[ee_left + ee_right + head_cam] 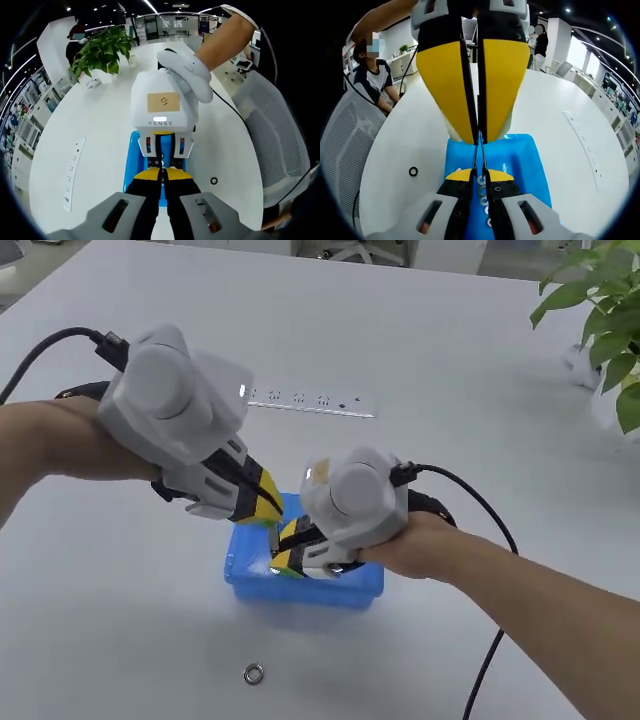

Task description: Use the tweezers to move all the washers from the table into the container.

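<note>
Thin metal tweezers (478, 145) are being clamped in closed jaws of L gripper (268, 510), tips being pinched betw. closed jaws of R gripper (480, 176) over blue rectangular plastic container (300, 592). Small round metal washers (482, 189) are lying inside, under R jaws; lone washer (253, 673) is lying on white table (120, 630), 6 o'clock from container.

Tweezers (478, 155) hang over blue container (300, 592) holding several washers (483, 190); one washer (253, 673) lies outside.
</note>
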The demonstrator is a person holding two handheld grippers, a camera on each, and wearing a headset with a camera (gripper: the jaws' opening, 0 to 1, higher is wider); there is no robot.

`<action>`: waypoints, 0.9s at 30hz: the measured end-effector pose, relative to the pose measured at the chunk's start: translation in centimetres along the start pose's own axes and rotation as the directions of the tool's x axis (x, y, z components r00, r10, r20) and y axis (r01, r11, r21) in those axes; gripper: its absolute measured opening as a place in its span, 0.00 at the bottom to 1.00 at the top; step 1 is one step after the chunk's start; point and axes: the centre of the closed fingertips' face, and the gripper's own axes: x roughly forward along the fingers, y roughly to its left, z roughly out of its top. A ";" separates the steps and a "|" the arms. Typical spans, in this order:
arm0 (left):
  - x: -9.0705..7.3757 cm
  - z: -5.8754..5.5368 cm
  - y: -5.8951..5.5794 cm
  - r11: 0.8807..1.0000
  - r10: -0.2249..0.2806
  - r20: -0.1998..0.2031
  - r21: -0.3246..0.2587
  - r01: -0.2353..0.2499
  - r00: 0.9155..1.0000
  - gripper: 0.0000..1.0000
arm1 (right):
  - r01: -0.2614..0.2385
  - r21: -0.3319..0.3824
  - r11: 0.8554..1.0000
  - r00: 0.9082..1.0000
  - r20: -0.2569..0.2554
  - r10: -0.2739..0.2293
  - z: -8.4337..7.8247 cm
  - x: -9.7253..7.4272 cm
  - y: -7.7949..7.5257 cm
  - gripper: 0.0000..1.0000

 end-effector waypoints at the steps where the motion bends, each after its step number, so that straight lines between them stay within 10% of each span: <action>1: -0.1 0.1 0.0 1.000 0.002 -0.001 0.003 -0.002 1.000 0.05 | 0.003 -0.003 1.000 1.000 0.003 -0.003 0.2 -0.2 0.0 0.12; 27: -2.8 2.8 -3.1 0.999 0.033 0.004 0.035 -0.033 0.999 0.05 | 0.054 -0.038 0.998 0.998 0.036 -0.053 2.5 -3.1 2.7 0.12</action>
